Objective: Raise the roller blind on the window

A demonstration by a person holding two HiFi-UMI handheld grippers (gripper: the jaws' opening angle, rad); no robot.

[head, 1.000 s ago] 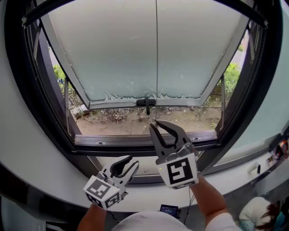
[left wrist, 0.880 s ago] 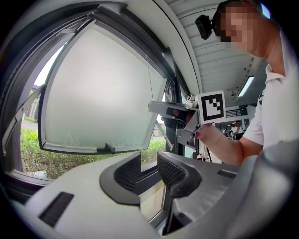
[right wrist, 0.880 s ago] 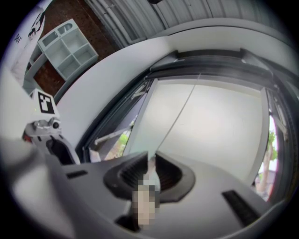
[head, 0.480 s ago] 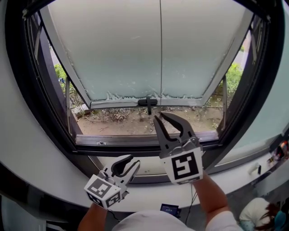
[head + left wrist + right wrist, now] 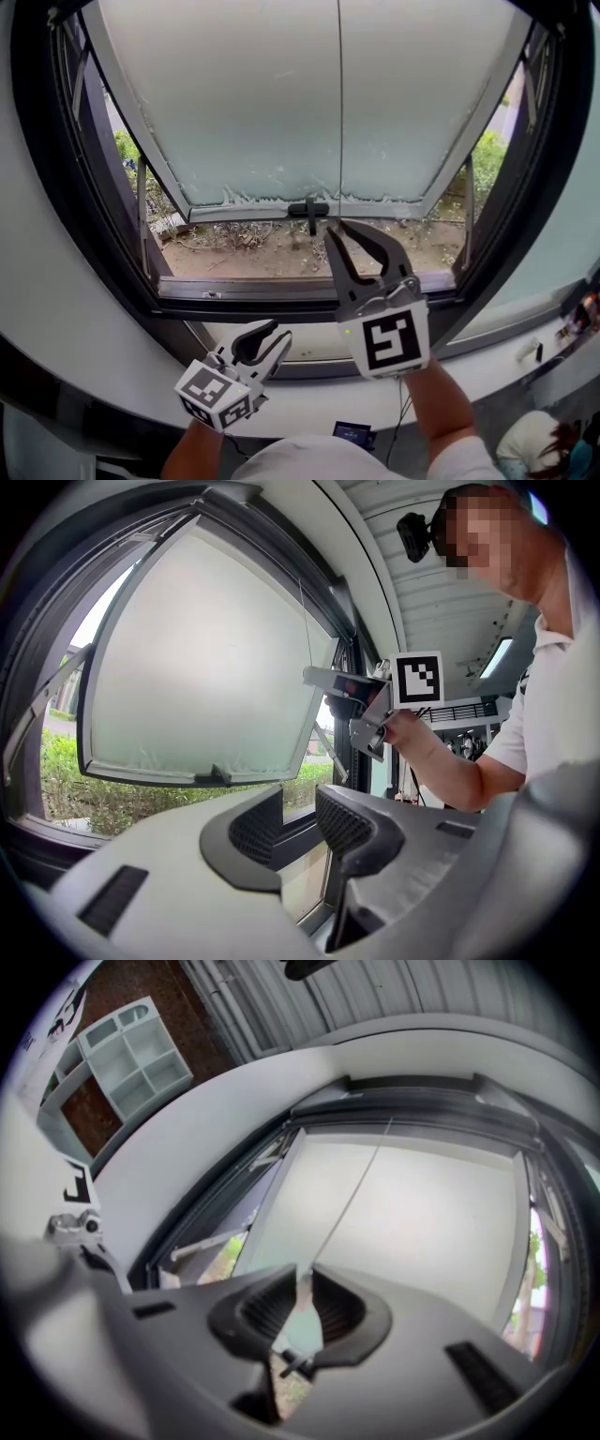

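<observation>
A thin pull cord [image 5: 339, 112] hangs down the middle of the window, in front of the frosted, outward-tilted pane [image 5: 244, 103]. My right gripper [image 5: 338, 228] is raised to the cord's lower end, fingertips nearly together. In the right gripper view the cord [image 5: 352, 1199] runs down into the narrow gap of that gripper [image 5: 302, 1283], which is shut on it. My left gripper [image 5: 260, 343] hangs low by the sill, open with nothing between its fingers. The left gripper view shows its jaws [image 5: 300, 822] apart. The blind's fabric is not clearly in view.
A black window handle [image 5: 308, 210] sits on the pane's lower edge, just left of the right gripper. The dark frame rail [image 5: 244, 292] runs below it, with soil and green bushes [image 5: 127, 150] outside. A white curved ledge [image 5: 84, 347] lies in front.
My right gripper has risen along the cord, from below the pane's lower edge up to it. The left gripper has stayed in place.
</observation>
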